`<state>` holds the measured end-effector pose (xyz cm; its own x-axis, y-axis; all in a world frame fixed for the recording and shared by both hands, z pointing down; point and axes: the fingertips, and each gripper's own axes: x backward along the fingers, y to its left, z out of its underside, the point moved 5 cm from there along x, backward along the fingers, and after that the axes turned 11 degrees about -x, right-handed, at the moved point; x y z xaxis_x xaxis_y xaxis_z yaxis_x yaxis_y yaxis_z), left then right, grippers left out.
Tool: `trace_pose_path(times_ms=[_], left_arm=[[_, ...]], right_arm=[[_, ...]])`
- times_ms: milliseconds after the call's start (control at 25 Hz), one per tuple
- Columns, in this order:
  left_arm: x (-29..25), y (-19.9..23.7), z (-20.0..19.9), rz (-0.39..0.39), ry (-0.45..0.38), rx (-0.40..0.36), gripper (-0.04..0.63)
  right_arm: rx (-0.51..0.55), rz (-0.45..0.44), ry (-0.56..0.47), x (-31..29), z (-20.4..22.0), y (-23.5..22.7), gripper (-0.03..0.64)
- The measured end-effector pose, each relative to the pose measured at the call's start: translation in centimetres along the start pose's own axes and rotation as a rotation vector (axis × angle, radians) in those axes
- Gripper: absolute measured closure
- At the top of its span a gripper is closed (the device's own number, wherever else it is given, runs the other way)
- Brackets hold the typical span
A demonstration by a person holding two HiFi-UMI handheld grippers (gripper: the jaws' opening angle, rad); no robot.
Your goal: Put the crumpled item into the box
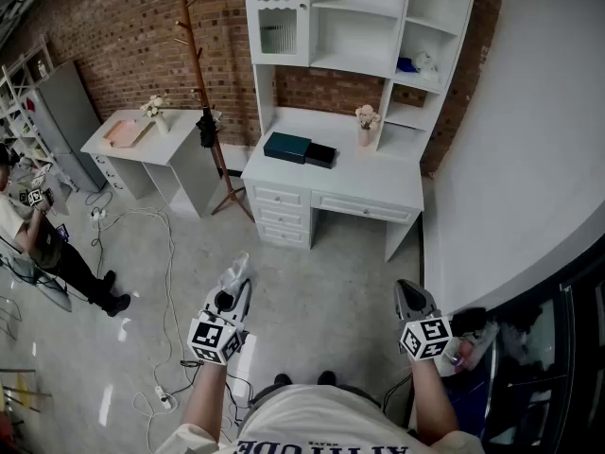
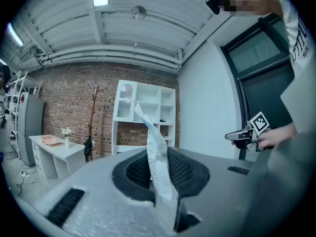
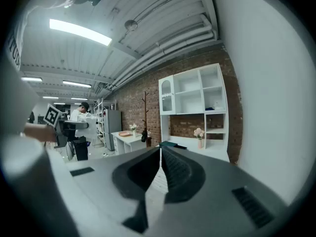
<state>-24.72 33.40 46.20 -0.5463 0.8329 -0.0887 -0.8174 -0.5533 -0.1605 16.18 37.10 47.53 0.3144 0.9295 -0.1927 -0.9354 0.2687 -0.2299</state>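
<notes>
Head view: left claw [image 1: 233,293] held out above the grey floor [image 1: 321,282], clamped on a crumpled white wrapper of thin plastic [image 1: 236,270]. Well apart from it, a dark teal rectangular box [image 1: 287,147] lying on the white tabletop [image 1: 378,183] (a flat black object [image 1: 321,155] just beside it). Right claw [image 1: 408,296] carrying nothing.

Left gripper view: wrapper pinched between the two pads, sticking upward.

Right gripper view: jaws pressed together, nothing between them; box far ahead.

White desk [image 1: 378,183] bears flower vase [image 1: 365,126]; coat rack [image 1: 198,69] beside; apparently cables [image 1: 168,253] nearby.
</notes>
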Motion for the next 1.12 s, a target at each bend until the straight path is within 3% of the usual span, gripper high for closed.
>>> trace_pose_path(times_ms=[680,1120], left_arm=[[-2.4,-0.9,-0.7,-0.007,0.004,-0.013,0.523],[-3.9,-4.4,-0.9,-0.04,0.036,-0.019,0.523]], right_arm=[[-0.011,-0.021,0.001,-1.4,-0.9,-2.2,0.581],[-0.021,-0.063,0.032,-1.4,-0.5,-5.6,0.58]])
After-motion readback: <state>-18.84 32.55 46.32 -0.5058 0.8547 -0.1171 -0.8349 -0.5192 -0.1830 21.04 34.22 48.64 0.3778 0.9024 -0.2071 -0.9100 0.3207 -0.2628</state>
